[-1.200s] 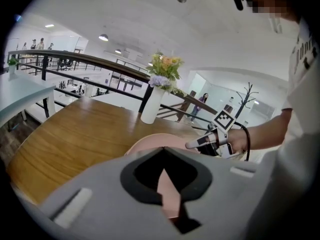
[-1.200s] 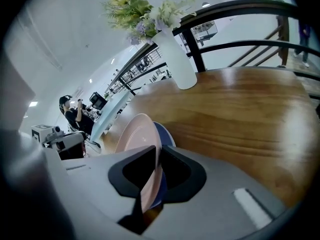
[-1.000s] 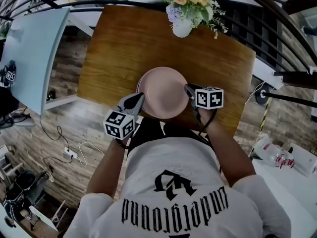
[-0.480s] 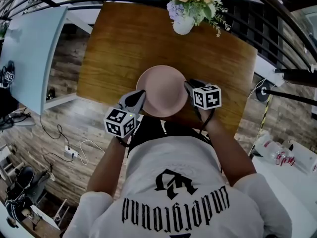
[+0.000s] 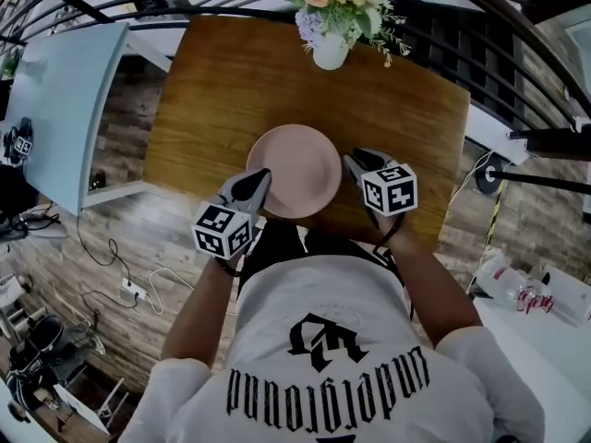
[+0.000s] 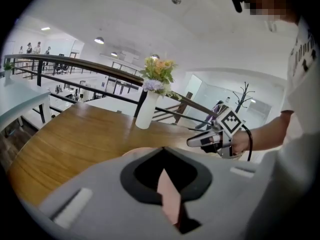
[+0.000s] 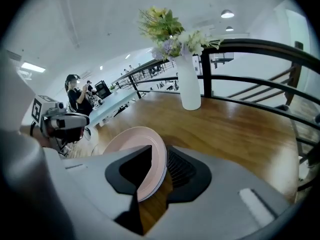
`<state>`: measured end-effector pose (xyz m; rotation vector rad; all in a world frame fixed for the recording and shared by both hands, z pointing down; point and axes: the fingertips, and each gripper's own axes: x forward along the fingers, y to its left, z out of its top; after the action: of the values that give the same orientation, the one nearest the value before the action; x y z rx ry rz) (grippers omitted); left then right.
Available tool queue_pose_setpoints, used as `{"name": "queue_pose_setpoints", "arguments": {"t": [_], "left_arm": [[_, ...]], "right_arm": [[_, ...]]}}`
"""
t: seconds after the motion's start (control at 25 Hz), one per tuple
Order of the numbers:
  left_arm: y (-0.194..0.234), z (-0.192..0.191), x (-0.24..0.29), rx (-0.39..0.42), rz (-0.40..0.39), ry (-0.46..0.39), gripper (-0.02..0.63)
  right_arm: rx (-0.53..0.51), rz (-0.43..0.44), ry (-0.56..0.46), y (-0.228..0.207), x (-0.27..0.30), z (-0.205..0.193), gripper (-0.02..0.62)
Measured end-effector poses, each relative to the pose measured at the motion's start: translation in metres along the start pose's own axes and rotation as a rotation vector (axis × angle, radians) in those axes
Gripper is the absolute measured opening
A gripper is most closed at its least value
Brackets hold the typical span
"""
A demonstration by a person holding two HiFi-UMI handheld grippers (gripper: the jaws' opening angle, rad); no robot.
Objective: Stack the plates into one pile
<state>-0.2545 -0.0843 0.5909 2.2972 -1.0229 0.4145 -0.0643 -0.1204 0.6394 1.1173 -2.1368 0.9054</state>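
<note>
The person stands at the near edge of the bench (image 5: 212,81) with both forearms reaching forward and slightly inward, one hand-held gripper on each side of the plate (image 5: 294,171). The left hand-held gripper (image 5: 257,179) points up and to the right at the plate's left rim. In the left gripper view its jaws are pressed onto the pink rim, which fills the narrow slot between them. The right hand-held gripper (image 5: 352,162) points up and to the left at the right rim. In the right gripper view its jaws are spread: the rim stands between them against one jaw, and bare wood shows in the gap to the ribbed pad of the other. From that side the plate looks tilted, with a shadow beneath it. The plate lies near the bench's near edge, about midway along it. The bench surface is bare to the left, to the right and beyond the plate. A vase (image 5: 330,52) of flowers stands at the far edge, well apart from the plate. A black railing (image 5: 231,9) runs behind that edge.
</note>
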Motion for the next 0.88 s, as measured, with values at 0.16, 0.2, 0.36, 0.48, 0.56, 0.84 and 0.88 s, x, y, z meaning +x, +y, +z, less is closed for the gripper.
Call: {"name": "queue_pose_setpoints", "arguments": {"t": [0.16,0.2,0.36,0.48,0.56,0.84,0.88], "left_arm": [[-0.017,0.02,-0.003,0.023,0.009,-0.053,0.046],[-0.021,0.025,-0.005,0.027,0.012,-0.066,0.046],[-0.043,0.047,-0.012,0.062,0.022,-0.115,0.046],[-0.06,0.068,-0.019,0.094,0.027,-0.156,0.046],[-0.073,0.084,-0.029,0.101,0.024,-0.189,0.046],[-0.129,0.125,-0.075,0.242,0.059,-0.299,0.046],[-0.135,0.128,-0.08,0.244,0.062,-0.31,0.046]], "right_arm": [[-0.069,0.022,-0.076,0.007,-0.026,0.016,0.064],[-0.084,0.027,-0.095,0.01,-0.033,0.02,0.053],[-0.112,0.059,-0.18,0.018,-0.068,0.034,0.012],[-0.146,0.086,-0.249,0.025,-0.097,0.05,0.003],[-0.187,0.107,-0.301,0.034,-0.119,0.061,0.003],[-0.299,0.128,-0.449,0.051,-0.199,0.082,0.003],[-0.308,0.129,-0.469,0.053,-0.209,0.085,0.003]]}}
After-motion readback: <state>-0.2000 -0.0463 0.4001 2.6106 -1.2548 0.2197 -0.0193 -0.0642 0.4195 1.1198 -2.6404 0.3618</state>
